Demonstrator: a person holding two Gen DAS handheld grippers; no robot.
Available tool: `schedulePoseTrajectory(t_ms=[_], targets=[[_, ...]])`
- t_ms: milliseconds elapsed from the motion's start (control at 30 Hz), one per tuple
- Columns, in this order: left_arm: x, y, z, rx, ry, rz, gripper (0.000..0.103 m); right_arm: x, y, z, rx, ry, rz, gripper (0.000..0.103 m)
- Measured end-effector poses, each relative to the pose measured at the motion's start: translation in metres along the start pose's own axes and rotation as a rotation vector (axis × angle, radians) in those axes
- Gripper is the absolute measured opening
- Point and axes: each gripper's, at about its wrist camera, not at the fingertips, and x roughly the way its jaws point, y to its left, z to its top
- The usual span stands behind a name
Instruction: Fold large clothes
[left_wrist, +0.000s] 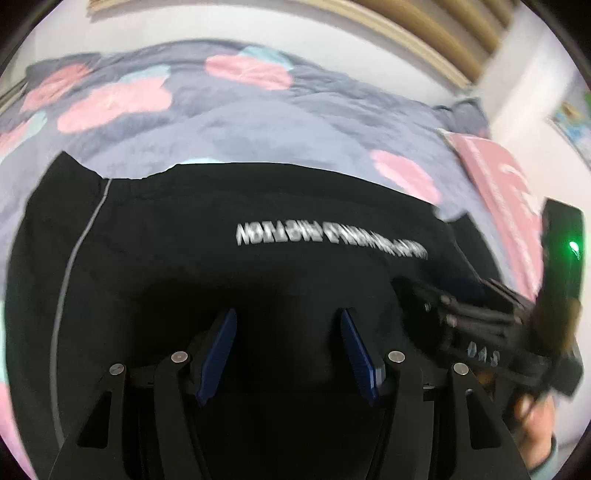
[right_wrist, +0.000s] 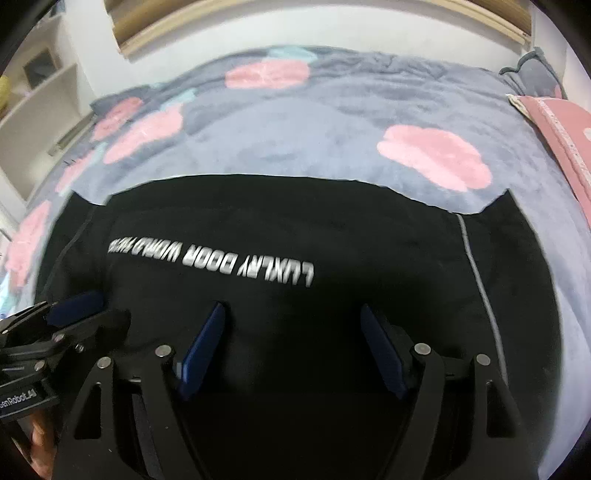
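Observation:
A large black garment (left_wrist: 229, 273) with white upside-down lettering and a thin grey piping line lies spread flat on the bed. It also fills the right wrist view (right_wrist: 332, 240). My left gripper (left_wrist: 288, 321) is open and empty just above the garment's near part. My right gripper (right_wrist: 291, 317) is open and empty above the garment too. The right gripper's body (left_wrist: 491, 325) shows at the right of the left wrist view; the left gripper's fingers (right_wrist: 74, 306) show at the left of the right wrist view.
The bed has a grey-blue blanket (right_wrist: 332, 122) with pink and pale blue blotches. A pink pillow (right_wrist: 561, 125) lies at the right side. A wooden headboard (right_wrist: 295, 14) and white wall are beyond. White shelves (right_wrist: 33, 96) stand at the left.

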Motion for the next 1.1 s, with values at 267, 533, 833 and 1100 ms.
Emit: schedulePoseTrajectory(t_ms=[267,533,833,1100], targets=[[-0.085,0.002,-0.069,0.041,-0.069,-0.094,0.06,-0.088,0.028,-0.069,-0.059,-0.032,0.063,0.078],[-0.028,0.027,-0.102,0.016,-0.006,-0.12,0.062,-0.046,0.04,-0.105,-0.047,0.041,-0.01,0.094],[-0.033,0.012,-0.111,0.064,-0.067,-0.034,0.063,-0.049,0.048,-0.116,-0.014,-0.024,-0.085,0.1],[-0.071,0.005,-0.142,0.077,-0.066,-0.004,0.063,-0.082,0.043,-0.14,0.049,-0.004,-0.044,0.1]])
